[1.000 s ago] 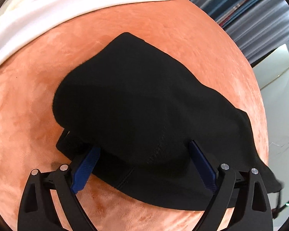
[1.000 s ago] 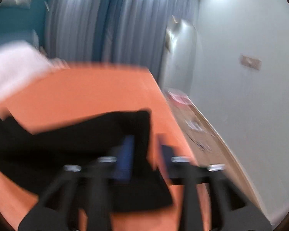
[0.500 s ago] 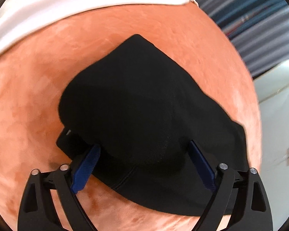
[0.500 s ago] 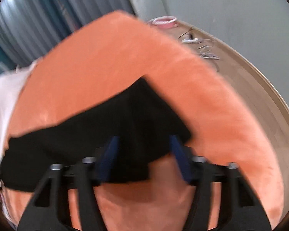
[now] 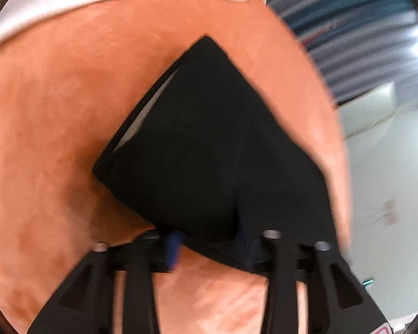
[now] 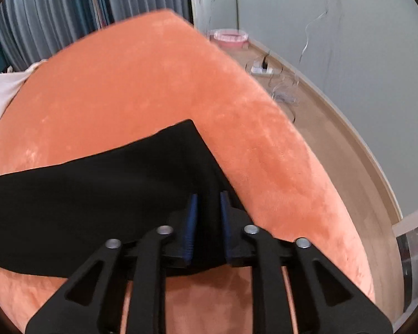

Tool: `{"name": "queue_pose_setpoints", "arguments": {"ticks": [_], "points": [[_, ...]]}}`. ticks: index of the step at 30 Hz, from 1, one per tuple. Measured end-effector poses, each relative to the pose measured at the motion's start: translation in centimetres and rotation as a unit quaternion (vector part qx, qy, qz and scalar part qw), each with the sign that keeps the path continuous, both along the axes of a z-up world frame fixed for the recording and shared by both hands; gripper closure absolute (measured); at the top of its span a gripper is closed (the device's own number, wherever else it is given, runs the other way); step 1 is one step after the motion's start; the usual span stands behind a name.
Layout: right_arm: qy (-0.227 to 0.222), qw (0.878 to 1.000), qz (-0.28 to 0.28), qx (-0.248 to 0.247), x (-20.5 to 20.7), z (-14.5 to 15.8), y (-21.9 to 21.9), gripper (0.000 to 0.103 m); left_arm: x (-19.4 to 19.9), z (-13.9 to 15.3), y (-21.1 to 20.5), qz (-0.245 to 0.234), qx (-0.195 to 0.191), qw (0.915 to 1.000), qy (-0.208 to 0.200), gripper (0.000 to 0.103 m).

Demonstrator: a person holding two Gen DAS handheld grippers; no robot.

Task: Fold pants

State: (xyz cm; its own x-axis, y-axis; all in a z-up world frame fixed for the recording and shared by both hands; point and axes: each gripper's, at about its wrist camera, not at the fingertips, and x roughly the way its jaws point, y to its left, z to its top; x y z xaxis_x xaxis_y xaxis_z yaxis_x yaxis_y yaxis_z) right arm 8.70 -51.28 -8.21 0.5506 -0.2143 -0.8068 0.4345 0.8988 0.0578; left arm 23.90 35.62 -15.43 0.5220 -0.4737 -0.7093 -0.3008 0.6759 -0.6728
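The black pants [image 6: 97, 194] lie folded on the orange bed [image 6: 153, 83]. The right gripper [image 6: 207, 206] has its jaws clenched on the cloth's corner; the left gripper [image 5: 209, 239], blurred, seems clamped on another edge.

My right gripper [image 6: 207, 208] has its two blue-padded fingers drawn close together, almost parallel, with a fold of the black pants [image 6: 97, 194] pinched between them at the cloth's near right corner. The fingers [image 6: 192, 222] point forward and slightly down over that corner. My left gripper [image 5: 209, 236] sits at the near edge of the pants in its own view, blurred; its blue pads are narrowed on the cloth with fabric bunched between them, one pad partly hidden under the fold. Both black linkages reach in from below.
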Motion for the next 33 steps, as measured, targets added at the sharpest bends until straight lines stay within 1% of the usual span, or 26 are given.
{"name": "queue_pose_setpoints", "arguments": {"ticks": [1, 2, 3, 5, 6, 8, 9, 10, 12, 14, 15, 16, 17, 18, 20, 21, 22, 24, 25, 26, 27, 28, 29, 30, 31, 33], "points": [[-0.009, 1.0, -0.001, 0.011, -0.3, 0.2, -0.2, 0.056, -0.5, 0.1, 0.7, 0.02, -0.027, 0.9994, -0.007, 0.04], [-0.015, 1.0, -0.005, 0.015, -0.5, 0.4, -0.1, 0.052, -0.7, 0.2, 1.0, 0.03, -0.034, 0.9989, -0.008, 0.034], [-0.015, 1.0, -0.011, 0.012, -0.9, 0.6, -0.1, 0.049, -0.9, 0.5, 1.2, 0.039, -0.031, 0.9987, -0.009, 0.033], [-0.018, 1.0, -0.014, 0.011, -1.3, 1.0, -0.2, 0.049, -1.0, 1.4, 1.1, 0.031, 0.012, 0.9994, -0.01, 0.035], [-0.023, 0.999, -0.022, 0.009, -1.3, 1.4, -0.1, 0.049, -1.0, 1.8, 0.7, 0.017, 0.034, 0.9991, -0.017, 0.036], [-0.027, 0.999, -0.033, 0.006, -0.9, 1.7, -0.1, 0.049, -1.4, 2.6, -0.6, -0.012, 0.093, 0.9955, -0.017, 0.039], [-0.035, 0.999, -0.039, 0.003, -0.6, 1.7, -0.1, 0.049, -1.6, 2.6, -0.9, -0.015, 0.104, 0.9943, -0.016, 0.039], [-0.045, 0.998, -0.042, 0.001, -1.5, 2.1, 0.4, 0.049, -2.1, 2.8, -1.1, -0.011, 0.117, 0.993, -0.011, 0.039], [-0.063, 0.997, -0.038, -0.003, -3.4, 2.8, 1.6, 0.049, -2.7, 2.8, -0.9, -0.002, 0.113, 0.9935, -0.007, 0.039], [-0.074, 0.997, -0.029, 0.004, -3.9, 2.9, 2.6, 0.048, -2.7, 2.7, -0.5, 0.014, 0.116, 0.9932, 0.005, 0.039], [-0.077, 0.997, -0.026, 0.01, -4.6, 2.9, 3.2, 0.047, -2.5, 2.3, -0.3, 0.021, 0.119, 0.9925, 0.015, 0.046], [-0.079, 0.996, -0.022, 0.015, -5.1, 2.8, 3.7, 0.047, -2.2, 1.9, -0.3, 0.02, 0.113, 0.9931, 0.023, 0.058], [-0.078, 0.997, -0.02, 0.021, -5.4, 2.7, 4.1, 0.047, -2.2, 1.4, -0.3, 0.016, 0.113, 0.9929, 0.035, 0.084], [-0.073, 0.997, -0.019, 0.028, -6.3, 2.6, 4.6, 0.047, -2.4, 1.0, -0.2, 0.014, 0.099, 0.9941, 0.043, 0.086], [-0.071, 0.997, -0.016, 0.041, -8.2, 2.0, 5.0, 0.047, -3.6, 1.2, 0.1, 0.017, 0.085, 0.9953, 0.043, 0.086], [-0.068, 0.997, -0.017, 0.045, -8.8, 1.7, 5.0, 0.045, -4.1, 1.4, 0.2, 0.017, 0.084, 0.9955, 0.041, 0.08], [-0.062, 0.997, -0.017, 0.051, -8.9, 1.4, 4.9, 0.037, -4.5, 1.6, 0.3, 0.02, 0.087, 0.9953, 0.038, 0.078], [-0.048, 0.997, -0.024, 0.061, -7.8, 0.3, 4.7, 0.033, -4.8, 1.7, 0.2, 0.021, 0.076, 0.9963, 0.036, 0.058], [-0.044, 0.996, -0.027, 0.073, -7.2, -0.2, 4.5, 0.033, -4.6, 1.9, 0.0, 0.028, 0.067, 0.9968, 0.034, 0.052], [-0.045, 0.994, -0.028, 0.092, -6.8, -0.4, 4.3, 0.033, -4.3, 2.1, -0.3, 0.031, 0.051, 0.9978, 0.028, 0.033], [-0.051, 0.991, -0.031, 0.12, -5.9, -0.7, 4.0, 0.033, -4.0, 2.2, -0.8, 0.03, 0.038, 0.9985, 0.026, 0.016], [-0.055, 0.988, -0.032, 0.14, -5.1, -1.2, 3.8, 0.033, -2.6, 2.4, -1.9, 0.036, 0.031, 0.9984, 0.03, 0.015], [-0.054, 0.984, -0.03, 0.167, -3.8, -1.8, 3.5, 0.03, -2.3, 2.3, -2.3, 0.045, 0.037, 0.9976, 0.037, 0.014], [-0.051, 0.983, -0.036, 0.175, -2.9, -2.3, 3.4, 0.03, -1.9, 2.2, -2.9, 0.053, 0.049, 0.9965, 0.042, 0.012], [-0.052, 0.982, -0.044, 0.176, -1.9, -2.6, 3.2, 0.028, -1.0, 2.2, -3.4, 0.055, 0.061, 0.9955, 0.047, 0.012], [-0.06, 0.984, -0.055, 0.156, 0.0, -2.9, 2.8, 0.027, -0.4, 2.3, -4.4, 0.057, 0.093, 0.9925, 0.055, 0.012]]}}
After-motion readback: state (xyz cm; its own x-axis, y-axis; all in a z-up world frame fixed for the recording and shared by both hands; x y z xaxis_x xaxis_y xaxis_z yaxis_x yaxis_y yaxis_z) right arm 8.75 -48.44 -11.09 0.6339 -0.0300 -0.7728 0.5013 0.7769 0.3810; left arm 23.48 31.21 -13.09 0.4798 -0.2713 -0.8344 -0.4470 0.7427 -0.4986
